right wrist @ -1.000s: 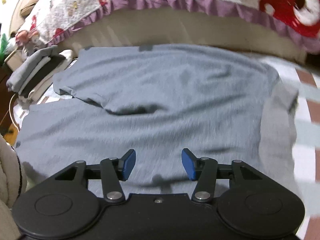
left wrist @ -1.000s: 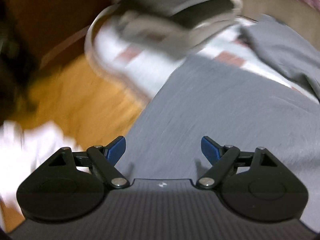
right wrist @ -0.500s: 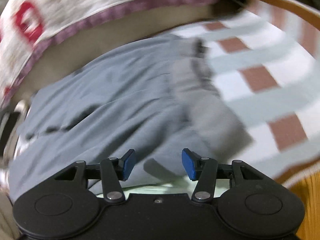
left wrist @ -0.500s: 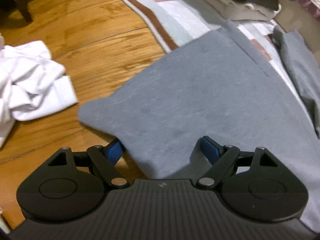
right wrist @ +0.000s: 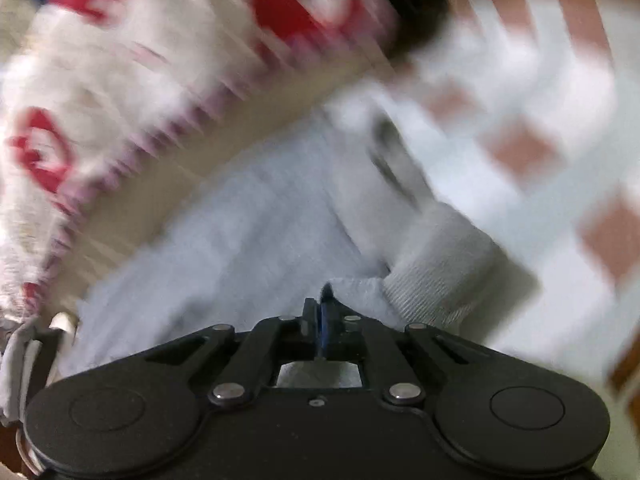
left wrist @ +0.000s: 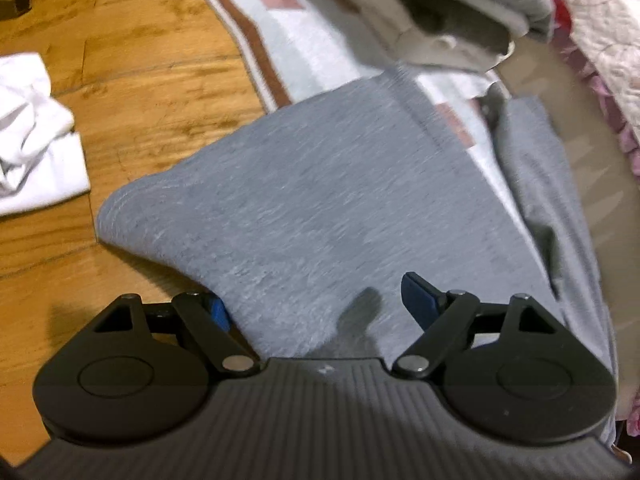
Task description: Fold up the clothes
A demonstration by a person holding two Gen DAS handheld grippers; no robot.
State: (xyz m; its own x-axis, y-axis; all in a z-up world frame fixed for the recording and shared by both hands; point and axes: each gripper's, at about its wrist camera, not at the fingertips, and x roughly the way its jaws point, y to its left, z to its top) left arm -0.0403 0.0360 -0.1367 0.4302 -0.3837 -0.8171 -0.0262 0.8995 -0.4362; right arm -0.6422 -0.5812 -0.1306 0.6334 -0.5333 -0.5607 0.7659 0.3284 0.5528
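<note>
A grey garment [left wrist: 320, 184] lies spread over a checked mat, one corner hanging out over the wooden floor. My left gripper [left wrist: 320, 304] is open, its blue pads straddling the garment's near edge; the left pad [left wrist: 218, 312] sits partly under the cloth. In the blurred right wrist view the same grey garment [right wrist: 248, 216] fills the middle. My right gripper [right wrist: 325, 300] is shut on its near edge, beside a ribbed grey cuff [right wrist: 436, 272].
A crumpled white cloth [left wrist: 36, 132] lies on the wooden floor [left wrist: 132, 60] at left. A pile of folded clothes [left wrist: 452, 4] sits at the far end of the checked mat [left wrist: 304, 24]. A red-and-white quilt [right wrist: 120, 68] hangs along the far side.
My right gripper has closed on the garment's edge and is swinging fast, blurring its view. My left gripper has stayed open and crept forward along the garment's corner.
</note>
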